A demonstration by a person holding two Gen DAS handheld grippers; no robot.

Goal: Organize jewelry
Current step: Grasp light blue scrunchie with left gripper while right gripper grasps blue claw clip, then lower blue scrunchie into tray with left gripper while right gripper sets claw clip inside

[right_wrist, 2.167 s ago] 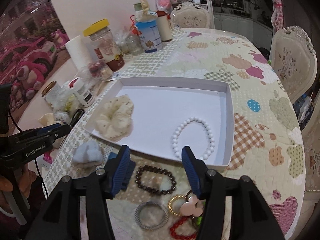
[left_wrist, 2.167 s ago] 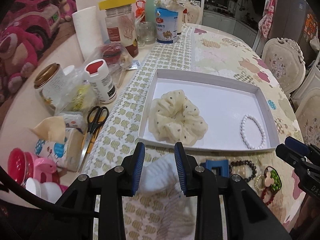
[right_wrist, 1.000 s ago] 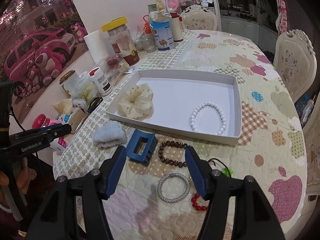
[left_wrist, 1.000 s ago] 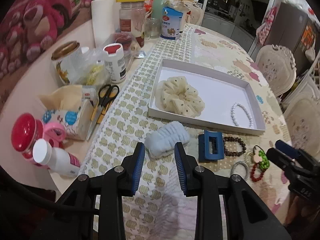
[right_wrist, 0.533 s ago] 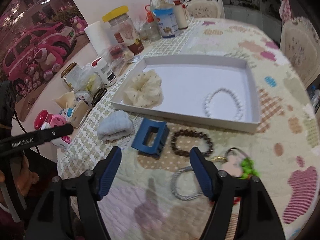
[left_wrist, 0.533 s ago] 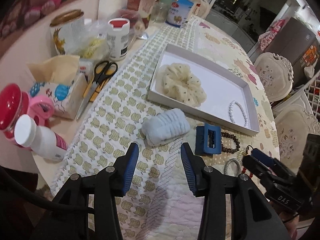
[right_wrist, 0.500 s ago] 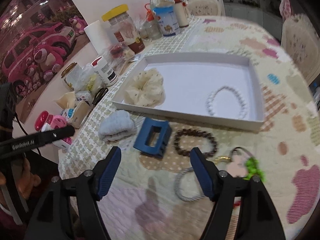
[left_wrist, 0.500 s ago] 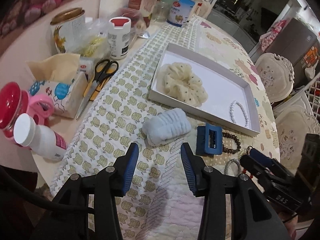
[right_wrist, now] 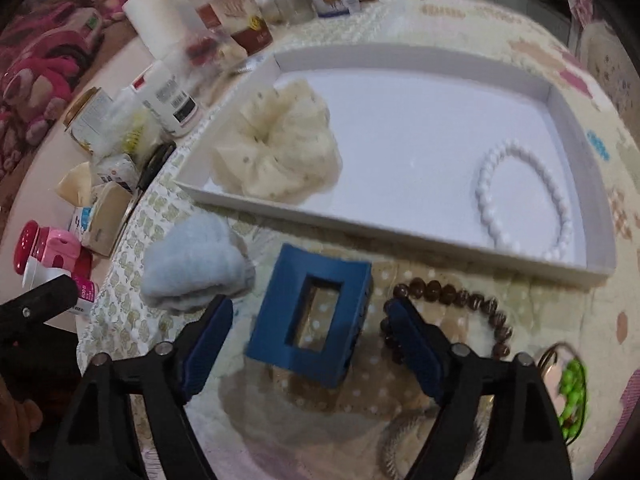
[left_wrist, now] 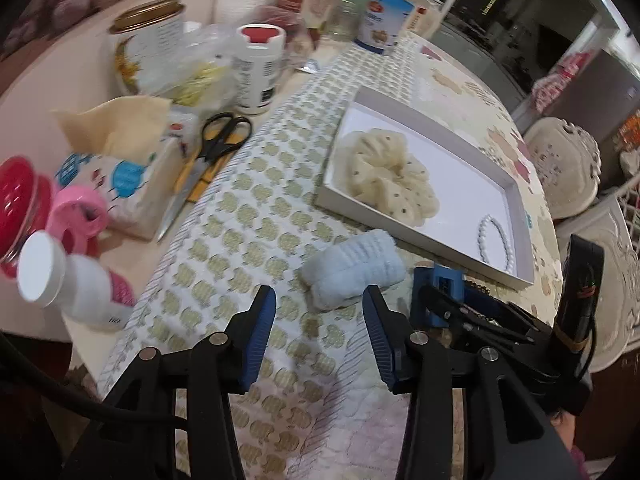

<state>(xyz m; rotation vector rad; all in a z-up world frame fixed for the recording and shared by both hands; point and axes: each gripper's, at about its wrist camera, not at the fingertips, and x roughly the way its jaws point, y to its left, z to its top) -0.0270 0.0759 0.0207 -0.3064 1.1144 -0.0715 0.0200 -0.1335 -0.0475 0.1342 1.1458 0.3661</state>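
A white tray (right_wrist: 400, 232) holds a cream scrunchie (right_wrist: 280, 148) and a white bead bracelet (right_wrist: 520, 200). In front of it lie a pale blue scrunchie (right_wrist: 192, 264), a blue hair claw (right_wrist: 316, 320) and a brown bead bracelet (right_wrist: 460, 300). My right gripper (right_wrist: 308, 340) is open, its jaws on either side of the blue hair claw, just above it. My left gripper (left_wrist: 318, 328) is open and empty, just short of the pale blue scrunchie (left_wrist: 352, 268). The tray (left_wrist: 360, 208) and the right gripper (left_wrist: 472, 316) also show in the left wrist view.
Jars, bottles, a tissue pack (left_wrist: 120, 184) and scissors (left_wrist: 208, 160) crowd the table's left side. A green charm (right_wrist: 572, 392) and a silver ring bracelet (right_wrist: 396, 440) lie near the right gripper. Chairs (left_wrist: 560, 168) stand beyond the table.
My right gripper has come down and forward over the blue hair claw. My left gripper has opened wider and drawn closer to the pale blue scrunchie.
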